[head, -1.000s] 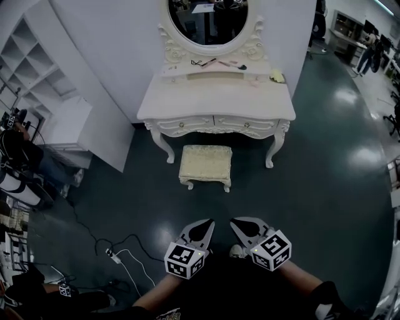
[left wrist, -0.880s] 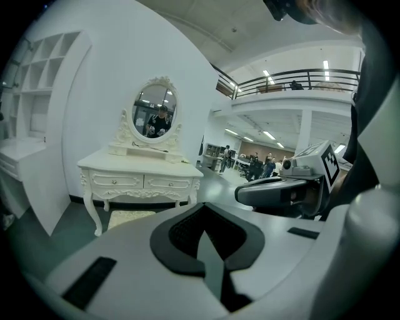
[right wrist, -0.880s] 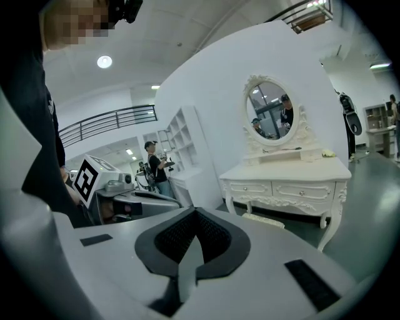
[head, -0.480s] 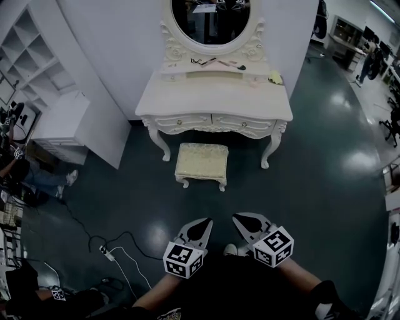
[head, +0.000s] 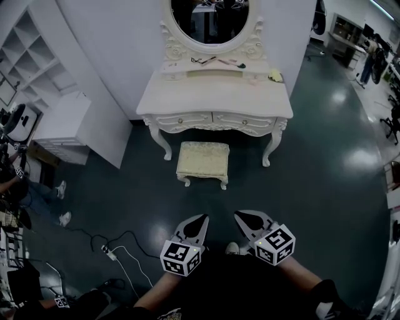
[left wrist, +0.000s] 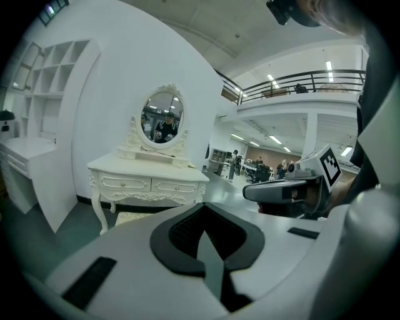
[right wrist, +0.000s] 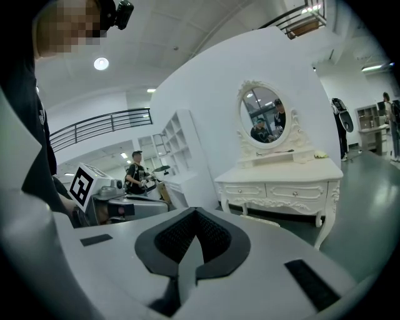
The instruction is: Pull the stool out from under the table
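The stool [head: 203, 161] has a cream padded top and short carved legs. It stands on the dark floor just in front of the white dressing table [head: 215, 103], its back edge by the drawers. Both grippers hang low near my body, well short of the stool. My left gripper [head: 199, 220] is shut and empty, and my right gripper [head: 242, 217] is too. In the left gripper view the shut left gripper [left wrist: 203, 212] points toward the table [left wrist: 150, 174] with the stool [left wrist: 132, 217] below it. In the right gripper view the right gripper [right wrist: 195, 214] is empty before the table [right wrist: 281, 176].
An oval mirror [head: 209, 19] tops the table, with small items on its shelf. A white shelf unit [head: 34, 56] and low cabinet [head: 69, 119] stand at the left. A cable and power strip [head: 109, 253] lie on the floor left of my feet. A person [head: 12, 175] is at the far left.
The grippers and the stool have kept their places. The head view has shifted a little, and the person at the left edge has moved further out of the picture.
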Demonstrator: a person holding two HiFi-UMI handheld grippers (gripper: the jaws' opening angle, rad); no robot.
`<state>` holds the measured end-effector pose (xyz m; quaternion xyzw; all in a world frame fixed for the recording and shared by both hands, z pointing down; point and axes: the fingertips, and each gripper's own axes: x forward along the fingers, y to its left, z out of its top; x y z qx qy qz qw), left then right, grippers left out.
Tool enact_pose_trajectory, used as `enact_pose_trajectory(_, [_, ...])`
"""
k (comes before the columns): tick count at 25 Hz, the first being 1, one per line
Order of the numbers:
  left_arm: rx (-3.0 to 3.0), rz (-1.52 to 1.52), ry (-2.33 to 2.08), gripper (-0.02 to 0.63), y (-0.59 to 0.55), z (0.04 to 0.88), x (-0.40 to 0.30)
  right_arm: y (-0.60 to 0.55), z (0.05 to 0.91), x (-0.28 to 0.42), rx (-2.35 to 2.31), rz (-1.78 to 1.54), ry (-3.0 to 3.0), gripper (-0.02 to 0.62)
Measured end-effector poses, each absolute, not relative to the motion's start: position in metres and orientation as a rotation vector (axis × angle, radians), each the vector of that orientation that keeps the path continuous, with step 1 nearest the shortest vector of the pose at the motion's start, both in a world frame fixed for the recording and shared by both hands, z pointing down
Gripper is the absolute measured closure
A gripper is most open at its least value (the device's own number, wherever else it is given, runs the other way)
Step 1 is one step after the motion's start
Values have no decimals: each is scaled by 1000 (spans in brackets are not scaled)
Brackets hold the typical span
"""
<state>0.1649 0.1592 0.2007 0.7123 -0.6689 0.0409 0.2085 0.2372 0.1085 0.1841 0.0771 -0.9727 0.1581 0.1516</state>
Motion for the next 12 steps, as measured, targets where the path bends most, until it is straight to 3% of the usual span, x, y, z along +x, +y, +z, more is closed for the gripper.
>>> enact_pose_trajectory(12, [1955, 111, -1893, 598, 169, 201, 157, 112, 184, 231, 207, 450, -2800, 569])
